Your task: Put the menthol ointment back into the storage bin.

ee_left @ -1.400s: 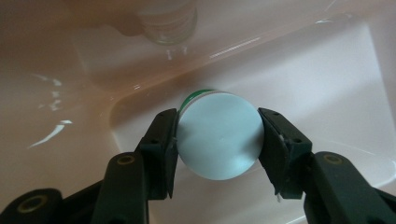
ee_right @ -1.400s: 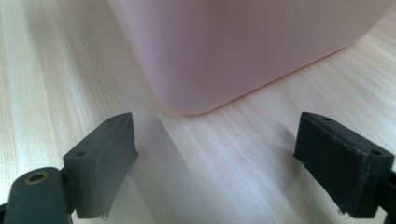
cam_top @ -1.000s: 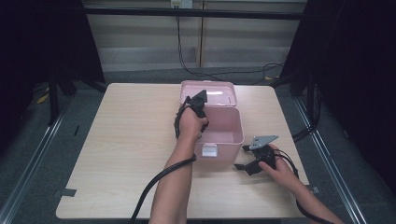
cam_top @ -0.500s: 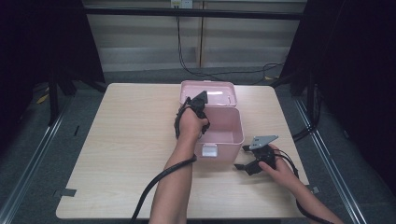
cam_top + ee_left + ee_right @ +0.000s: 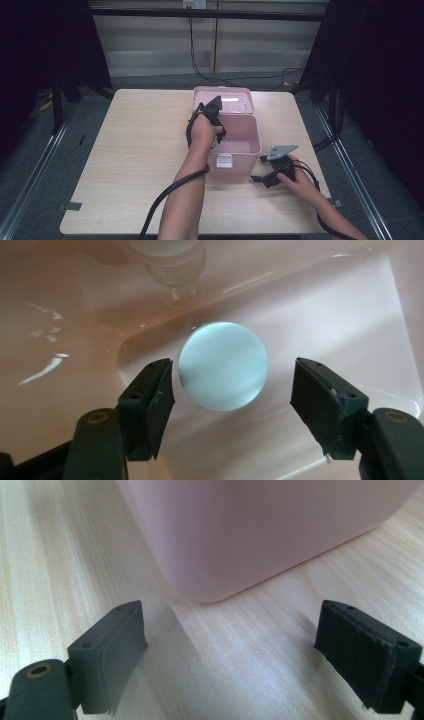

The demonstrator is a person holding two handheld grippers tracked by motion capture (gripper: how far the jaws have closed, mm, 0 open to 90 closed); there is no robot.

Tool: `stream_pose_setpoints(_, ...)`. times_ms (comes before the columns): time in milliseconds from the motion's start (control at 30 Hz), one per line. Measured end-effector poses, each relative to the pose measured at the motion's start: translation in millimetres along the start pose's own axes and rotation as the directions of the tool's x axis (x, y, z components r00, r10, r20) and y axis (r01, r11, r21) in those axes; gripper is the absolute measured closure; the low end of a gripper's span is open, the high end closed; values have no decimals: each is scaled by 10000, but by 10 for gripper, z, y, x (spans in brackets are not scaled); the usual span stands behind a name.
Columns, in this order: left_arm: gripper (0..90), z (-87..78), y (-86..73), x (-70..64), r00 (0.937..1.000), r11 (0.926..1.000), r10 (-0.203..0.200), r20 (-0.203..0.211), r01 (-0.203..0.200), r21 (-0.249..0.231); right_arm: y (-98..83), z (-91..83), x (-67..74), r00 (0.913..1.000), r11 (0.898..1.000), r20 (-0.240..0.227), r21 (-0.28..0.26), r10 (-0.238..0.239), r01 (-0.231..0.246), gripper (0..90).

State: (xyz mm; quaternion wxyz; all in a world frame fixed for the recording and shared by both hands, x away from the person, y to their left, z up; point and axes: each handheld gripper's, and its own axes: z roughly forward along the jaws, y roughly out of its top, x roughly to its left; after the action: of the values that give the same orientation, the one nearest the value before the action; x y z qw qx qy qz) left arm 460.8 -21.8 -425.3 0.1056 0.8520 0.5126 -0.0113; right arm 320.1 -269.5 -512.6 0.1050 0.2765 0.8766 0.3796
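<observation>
A pink box [image 5: 254, 142] stands open at the table's middle, its lid [image 5: 227, 99] tipped back. My left gripper [image 5: 216, 133] reaches down into it from the left side. In the left gripper view a pale blue round thing [image 5: 223, 366] lies on the box's pink floor [image 5: 330, 315] between the jaws of the left gripper [image 5: 232, 372]. The jaws have just been opening; the pads stand off it, the left one close, the right one well apart. My right gripper [image 5: 258, 169] rests open on the table by the box's front right corner [image 5: 210, 587], with nothing between its fingers [image 5: 112, 650].
A blurred whitish round object [image 5: 170, 260] lies farther in on the box floor. A white latch [image 5: 224, 161] sits on the box front. Bare wooden table [image 5: 135, 150] stretches to the left and in front. Cables trail from both grippers toward the near edge.
</observation>
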Motion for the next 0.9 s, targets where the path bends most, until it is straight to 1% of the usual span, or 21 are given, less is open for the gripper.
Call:
stream_pose_setpoints(67, 294, -12, -1, -21, 10000, 10000, -91, 38, 91, 35, 0, 0, 0, 10000, 10000, 0, -1, 1, -1, 122)
stream_pose_setpoints(100, 278, -17, 3, -24, 10000, 10000, 19, 61, -19, 54, 0, 0, 0, 10000, 10000, 0, -1, 2, -2, 122)
stream_pose_setpoints(167, 254, -31, 4, -36, 9999, 10000, 76, 88, -77, 62, 0, 0, 0, 10000, 10000, -2, 1, 3, -3, 122)
stream_pose_setpoints(267, 235, -63, 7, -58, 9997, 9996, 217, 85, -218, 164, 0, 0, 1, 10000, 10000, -3, 1, 9, -9, 122)
stream_pose_setpoints(367, 235, -97, 11, -77, 9993, 9993, 351, 112, -353, 112, 0, 0, 1, 10000, 10000, 1, -1, 6, -6, 122)
stream_pose_setpoints(400, 235, -107, 11, -85, 9989, 9989, 458, 53, -459, 96, 0, 0, 1, 10000, 10000, -2, 1, 8, -8, 122)
stream_pose_setpoints(433, 235, -120, 13, -86, 9975, 9974, 700, 35, -701, 155, 0, 0, 1, 10000, 10000, -2, 0, 9, -9, 122)
stream_pose_setpoints(467, 235, -126, 9, -104, 9981, 9981, 609, 29, -609, 133, 0, 0, 1, 10000, 10000, -1, 0, 8, -8, 122)
stream_pose_setpoints(500, 235, -140, 9, -108, 9963, 9961, 860, -12, -860, 206, 0, 0, 1, 10000, 10000, 0, 1, 10, -10, 122)
stream_pose_setpoints(600, 235, -171, 2, -127, 9929, 9927, 1189, -23, -1188, 193, 0, 0, 1, 10000, 10000, 0, 0, 10, -10, 123)
stream_pose_setpoints(667, 236, -203, -6, -144, 9917, 9916, 1287, -60, -1285, 165, 0, 0, 1, 10000, 10000, 1, -2, 2, -2, 122)
stream_pose_setpoints(700, 236, -224, -13, -155, 9901, 9899, 1407, 29, -1407, 165, 0, 0, 1, 10000, 10000, 2, -2, 4, -4, 123)
stream_pose_setpoints(733, 236, -235, -14, -157, 9886, 9884, 1505, 12, -1505, 194, 0, 0, 1, 10000, 10000, 2, -1, 3, -3, 122)
stream_pose_setpoints(800, 234, -264, -23, -167, 9835, 9833, 1808, 60, -1809, 220, 0, 0, 1, 10000, 10000, 1, -1, 2, -2, 122)
stream_pose_setpoints(833, 234, -281, -25, -167, 9796, 9792, 2011, 46, -2011, 248, 0, 0, 1, 10000, 10000, 2, -1, 2, -2, 122)
stream_pose_setpoints(900, 233, -310, -41, -186, 9771, 9767, 2129, 64, -2130, 258, 0, 0, 0, 10000, 10000, 1, -3, 2, -2, 122)
